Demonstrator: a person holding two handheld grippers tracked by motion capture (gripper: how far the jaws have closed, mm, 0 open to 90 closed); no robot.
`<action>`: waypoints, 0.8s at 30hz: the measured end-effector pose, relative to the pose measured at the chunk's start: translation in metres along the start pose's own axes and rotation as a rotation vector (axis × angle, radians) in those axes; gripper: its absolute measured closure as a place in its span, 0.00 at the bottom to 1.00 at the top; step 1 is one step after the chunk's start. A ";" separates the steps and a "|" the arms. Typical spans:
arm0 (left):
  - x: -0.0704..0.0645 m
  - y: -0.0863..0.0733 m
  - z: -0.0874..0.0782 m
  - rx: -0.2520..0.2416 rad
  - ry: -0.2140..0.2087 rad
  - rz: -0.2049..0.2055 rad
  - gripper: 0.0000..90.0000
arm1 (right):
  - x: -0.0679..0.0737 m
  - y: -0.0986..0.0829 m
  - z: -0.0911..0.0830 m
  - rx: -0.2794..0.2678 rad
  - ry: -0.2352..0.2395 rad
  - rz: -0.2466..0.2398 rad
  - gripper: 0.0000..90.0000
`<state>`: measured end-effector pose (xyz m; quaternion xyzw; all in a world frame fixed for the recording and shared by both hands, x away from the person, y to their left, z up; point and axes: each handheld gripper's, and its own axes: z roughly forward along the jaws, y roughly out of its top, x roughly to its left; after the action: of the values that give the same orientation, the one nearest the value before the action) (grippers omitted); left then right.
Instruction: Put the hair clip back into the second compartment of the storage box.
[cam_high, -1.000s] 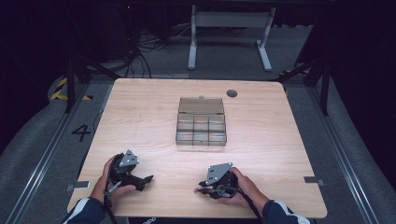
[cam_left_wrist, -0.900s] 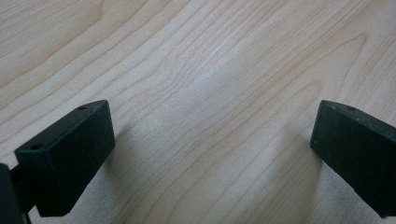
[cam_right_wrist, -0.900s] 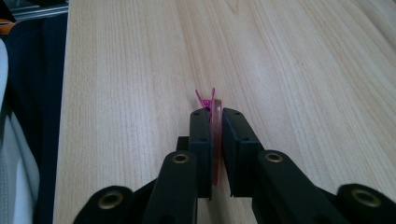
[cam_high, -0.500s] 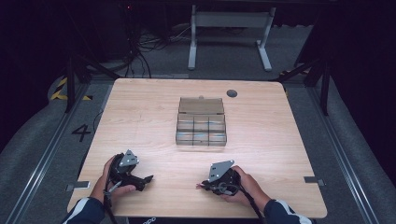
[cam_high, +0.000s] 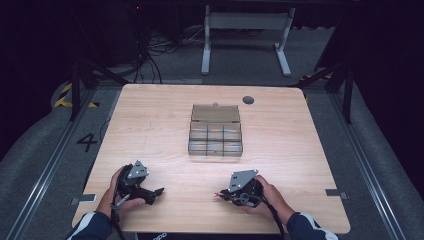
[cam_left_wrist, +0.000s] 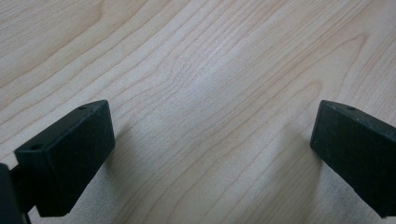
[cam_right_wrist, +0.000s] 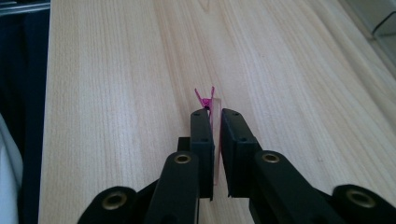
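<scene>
My right gripper (cam_right_wrist: 215, 115) is shut on a thin pale-pink flat piece (cam_right_wrist: 216, 106), which has a small magenta clip-like bit (cam_right_wrist: 204, 97) at its far end. It is held just above the wooden table (cam_right_wrist: 116, 93). From above, the right gripper (cam_high: 220, 194) sits near the table's front edge, pointing left. My left gripper (cam_high: 159, 191) is at the front left, pointing right. In its own view the left gripper (cam_left_wrist: 212, 135) is open wide, with bare wood between the jaws. A clear compartment box (cam_high: 216, 134) stands mid-table with its lid up.
A dark round grommet (cam_high: 248, 100) is set in the table near its far edge. A person's hands and dark sleeves with white stripes come in at the bottom. Grey floor, cables and a desk frame lie beyond the table.
The right gripper has crept slightly right and away from the front edge. The left gripper has not visibly moved.
</scene>
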<state>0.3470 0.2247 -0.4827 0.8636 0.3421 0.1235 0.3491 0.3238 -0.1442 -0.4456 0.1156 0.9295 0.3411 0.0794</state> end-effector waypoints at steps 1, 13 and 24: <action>0.000 0.000 0.000 0.000 0.000 0.000 0.00 | -0.001 0.000 -0.001 -0.002 -0.005 0.003 0.94; 0.000 0.000 0.000 -0.001 -0.001 0.002 0.01 | -0.015 -0.005 -0.027 -0.050 -0.073 0.044 0.94; 0.000 0.000 0.000 0.000 -0.002 0.005 0.01 | -0.033 -0.001 -0.048 -0.103 -0.128 0.077 0.94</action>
<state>0.3472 0.2248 -0.4827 0.8645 0.3398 0.1235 0.3493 0.3441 -0.1831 -0.4082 0.1688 0.8985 0.3832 0.1315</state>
